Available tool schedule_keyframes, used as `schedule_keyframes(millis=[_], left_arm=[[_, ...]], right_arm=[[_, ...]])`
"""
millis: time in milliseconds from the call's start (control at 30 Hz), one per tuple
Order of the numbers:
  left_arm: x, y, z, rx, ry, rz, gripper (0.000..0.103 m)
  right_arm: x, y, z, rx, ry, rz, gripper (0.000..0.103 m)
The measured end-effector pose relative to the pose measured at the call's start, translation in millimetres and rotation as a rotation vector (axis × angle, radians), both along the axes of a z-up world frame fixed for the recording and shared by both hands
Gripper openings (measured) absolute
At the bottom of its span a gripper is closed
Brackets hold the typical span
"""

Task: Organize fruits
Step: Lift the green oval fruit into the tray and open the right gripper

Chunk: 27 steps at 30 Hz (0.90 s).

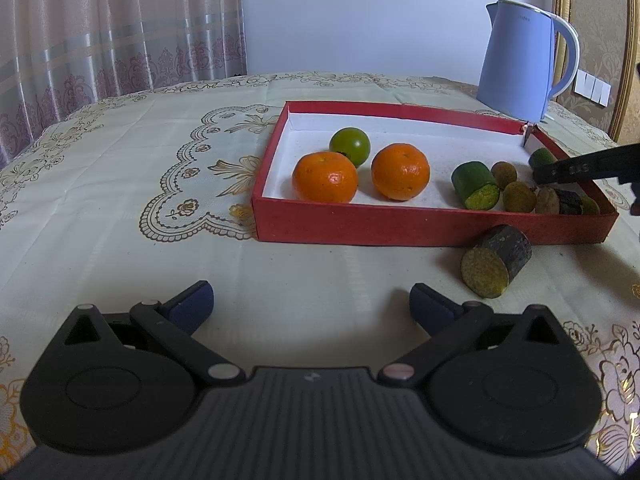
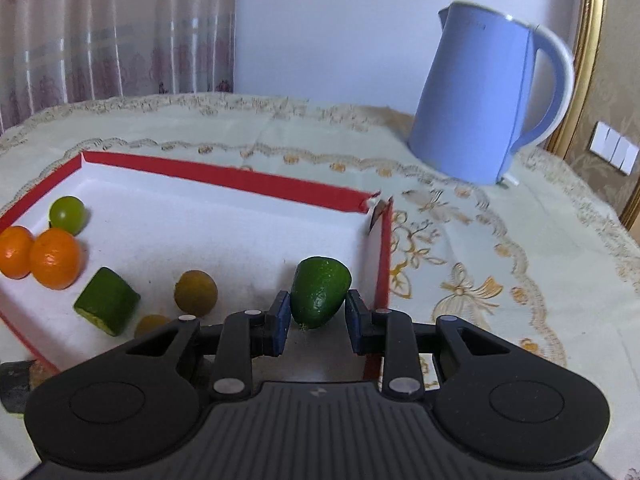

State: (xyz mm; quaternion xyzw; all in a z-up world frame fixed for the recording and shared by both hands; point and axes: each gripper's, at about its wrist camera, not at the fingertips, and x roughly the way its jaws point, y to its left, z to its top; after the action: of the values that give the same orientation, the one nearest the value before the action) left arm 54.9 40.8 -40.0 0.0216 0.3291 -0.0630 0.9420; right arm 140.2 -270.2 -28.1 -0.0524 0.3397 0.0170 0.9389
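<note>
While the left gripper [image 1: 311, 304] hovers wide open, the right gripper [image 2: 316, 322] flanks a green avocado piece [image 2: 320, 292]. Contact is unclear. Oranges [image 1: 325, 177] sit in the red tray [image 1: 400, 228].

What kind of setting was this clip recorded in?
Most likely a home, perhaps a dining room: a table under an embroidered tablecloth, a blue electric kettle, patterned curtains, and a red tray of fruit.

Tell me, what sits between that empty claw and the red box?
Mostly bare tablecloth between the left claw and the red box; a dark cut fruit chunk lies off right, per left wrist view.
</note>
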Motion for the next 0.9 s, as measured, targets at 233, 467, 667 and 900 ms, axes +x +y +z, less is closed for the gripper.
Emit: schedule_keyframes(millis=[233,467,667,900], left_arm=[[0,0,0,0.0,0.0,0.0,0.103],[0,0,0,0.001,-0.001,0.0,0.103],[0,0,0,0.001,-0.001,0.0,0.103],[0,0,0,0.001,-0.001,0.0,0.103]], right_arm=[[7,9,-1,-0.036,0.003,0.005,0.028],[9,17,0,-0.05,0.0,0.038,0.028],[0,29,5,-0.056,-0.013,0.088,0.028],[10,20,2,-0.021,0.025,0.054,0.029]])
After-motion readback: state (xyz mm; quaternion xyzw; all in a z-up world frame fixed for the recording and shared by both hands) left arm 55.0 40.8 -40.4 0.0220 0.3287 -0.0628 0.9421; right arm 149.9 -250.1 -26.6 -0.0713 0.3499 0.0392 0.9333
